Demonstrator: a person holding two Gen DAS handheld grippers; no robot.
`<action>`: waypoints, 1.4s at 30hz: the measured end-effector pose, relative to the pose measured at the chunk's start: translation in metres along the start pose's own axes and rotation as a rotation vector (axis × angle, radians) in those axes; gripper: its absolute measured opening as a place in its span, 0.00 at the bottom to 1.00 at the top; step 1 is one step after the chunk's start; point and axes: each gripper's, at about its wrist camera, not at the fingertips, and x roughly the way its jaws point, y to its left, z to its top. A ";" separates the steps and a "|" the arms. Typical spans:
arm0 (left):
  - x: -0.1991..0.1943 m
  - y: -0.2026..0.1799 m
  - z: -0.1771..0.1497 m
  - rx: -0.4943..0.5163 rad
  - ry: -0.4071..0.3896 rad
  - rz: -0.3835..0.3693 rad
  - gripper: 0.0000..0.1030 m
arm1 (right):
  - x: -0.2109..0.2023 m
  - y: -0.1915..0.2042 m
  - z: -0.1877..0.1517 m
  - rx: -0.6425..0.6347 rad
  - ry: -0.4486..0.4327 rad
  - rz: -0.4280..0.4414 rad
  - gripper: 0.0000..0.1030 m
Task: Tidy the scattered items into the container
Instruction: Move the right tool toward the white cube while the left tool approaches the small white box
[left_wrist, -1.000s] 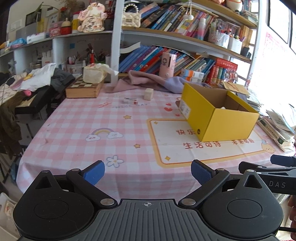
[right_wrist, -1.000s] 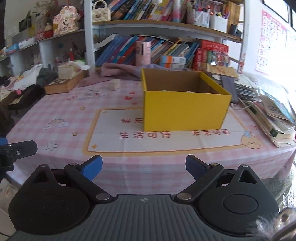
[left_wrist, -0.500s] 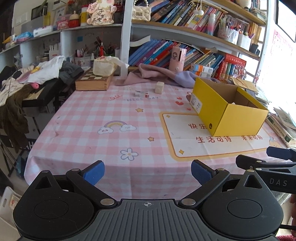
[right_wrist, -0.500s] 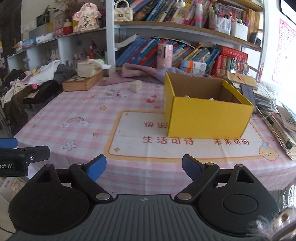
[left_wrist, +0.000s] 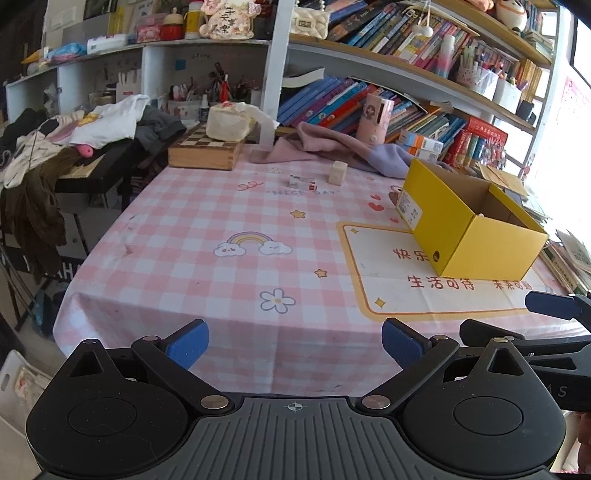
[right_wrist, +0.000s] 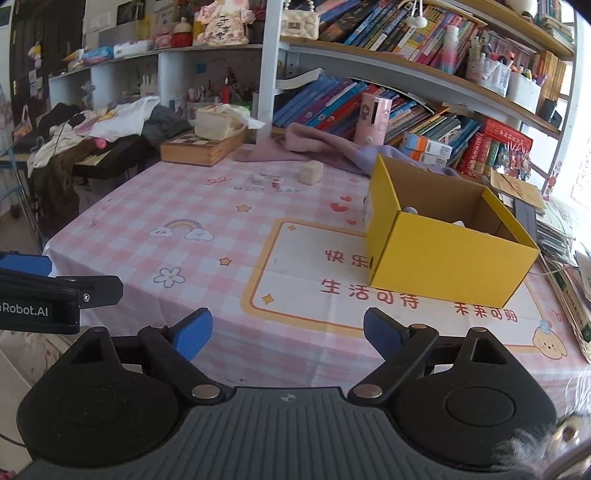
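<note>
An open yellow cardboard box (left_wrist: 480, 236) (right_wrist: 443, 266) stands on the right half of the pink checked tablecloth; pale items peek over its near wall. At the far side lie a cream cube (left_wrist: 338, 172) (right_wrist: 311, 172) and a small flat white-and-red packet (left_wrist: 302, 181) (right_wrist: 267, 180). My left gripper (left_wrist: 293, 343) is open and empty over the table's near edge. My right gripper (right_wrist: 286, 330) is open and empty too, near the front edge, left of the box. Each view shows the other gripper at its side.
A wooden chess box (left_wrist: 203, 149) with a tissue pack (left_wrist: 229, 123) sits far left. A pink-lilac cloth (left_wrist: 332, 147) and a pink canister (left_wrist: 376, 118) lie behind. Bookshelves back the table; stacked books (right_wrist: 569, 258) crowd the right edge. A clothes-laden keyboard stand (left_wrist: 92, 162) stands left.
Both views have swung left and pulled back, so the box sits further right and more of the tablecloth shows. The right gripper's fingers have narrowed slightly. Nothing on the table has moved.
</note>
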 end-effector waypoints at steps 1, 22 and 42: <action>0.000 0.001 0.000 -0.004 0.000 0.002 0.98 | 0.001 0.001 0.001 0.001 0.003 0.002 0.85; 0.004 0.007 0.007 0.000 -0.021 -0.017 0.98 | 0.016 0.009 0.012 -0.017 0.017 0.027 0.75; 0.078 0.000 0.051 0.040 0.033 0.011 0.98 | 0.104 -0.018 0.056 0.014 0.062 0.062 0.64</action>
